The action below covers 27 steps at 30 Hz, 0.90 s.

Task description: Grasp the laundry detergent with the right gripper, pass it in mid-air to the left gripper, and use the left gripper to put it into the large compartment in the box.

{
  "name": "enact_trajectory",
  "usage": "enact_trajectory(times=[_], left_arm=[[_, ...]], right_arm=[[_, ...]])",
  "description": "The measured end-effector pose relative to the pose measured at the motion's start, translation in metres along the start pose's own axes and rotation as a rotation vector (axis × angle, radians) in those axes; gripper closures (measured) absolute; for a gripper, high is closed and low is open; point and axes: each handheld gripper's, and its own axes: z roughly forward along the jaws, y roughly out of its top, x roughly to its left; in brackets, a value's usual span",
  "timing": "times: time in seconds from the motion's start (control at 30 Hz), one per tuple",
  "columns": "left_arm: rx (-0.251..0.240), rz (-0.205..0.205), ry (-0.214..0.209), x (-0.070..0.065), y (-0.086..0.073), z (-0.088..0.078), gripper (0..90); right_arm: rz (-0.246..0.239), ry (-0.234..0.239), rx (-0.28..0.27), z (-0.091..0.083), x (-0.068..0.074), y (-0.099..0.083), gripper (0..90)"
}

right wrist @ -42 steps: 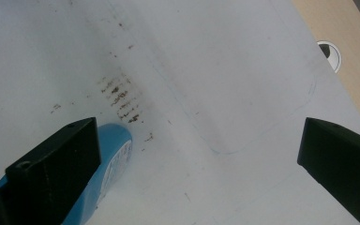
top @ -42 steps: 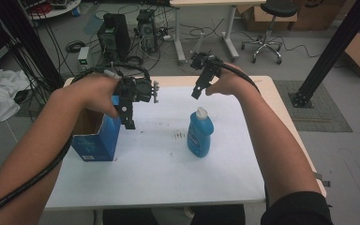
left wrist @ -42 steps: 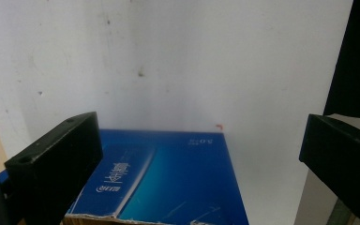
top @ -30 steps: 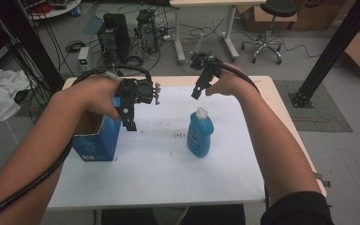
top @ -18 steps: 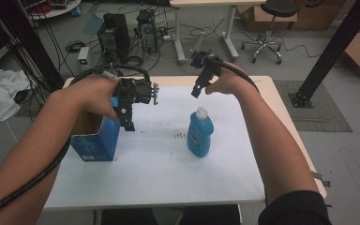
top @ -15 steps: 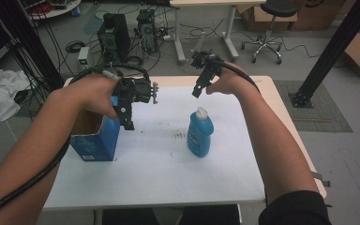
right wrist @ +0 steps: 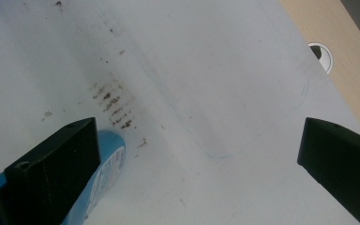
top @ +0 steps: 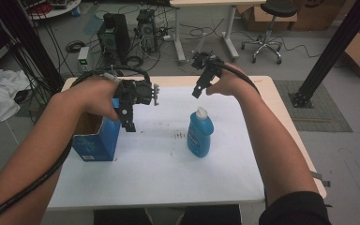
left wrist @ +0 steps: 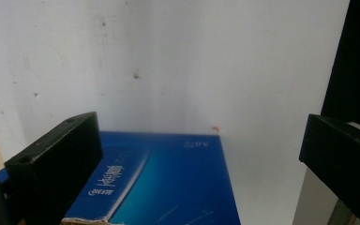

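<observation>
Right gripper view: bottle half behind jaws

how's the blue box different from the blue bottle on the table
The blue box is a squared carton, open at the top; the blue bottle is rounded and closed by a white cap. The box stands below the left gripper, the bottle below the right gripper. Both stand upright, ungripped.

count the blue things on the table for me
2: an open blue box at the table's left side below the left gripper, and a blue bottle near the middle, in front of the right gripper.
</observation>
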Motion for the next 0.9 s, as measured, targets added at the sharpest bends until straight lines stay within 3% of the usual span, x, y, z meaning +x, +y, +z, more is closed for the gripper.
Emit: enact_trajectory(times=[0.17, 0.2, 0.37, 0.7, 0.83, 0.9], left_arm=[[0.002, 0.003, -0.006, -0.002, 0.001, 0.003, 0.1], [-0.001, 0.001, -0.01, -0.003, 0.0, 0.004, 0.1], [0.004, -0.003, 0.001, -0.002, -0.003, 0.0, 0.1], [0.001, 0.025, 0.008, -0.006, 0.003, -0.002, 0.1], [0.0, 0.032, 0.013, -0.007, 0.004, -0.002, 0.1], [-0.008, 0.034, 0.017, -0.008, 0.004, -0.003, 0.1]], right_arm=[[0.013, 0.01, -0.118, -0.005, -0.003, -0.007, 0.0], [0.022, 0.014, -0.171, -0.01, -0.003, -0.011, 0.0], [0.03, 0.039, -0.307, -0.028, 0.0, -0.021, 0.0], [-0.007, 0.063, -0.405, -0.042, 0.019, -0.043, 0.0], [-0.014, 0.076, -0.449, -0.048, 0.027, -0.061, 0.0], [-0.005, 0.089, -0.495, -0.054, 0.031, -0.077, 0.0]])
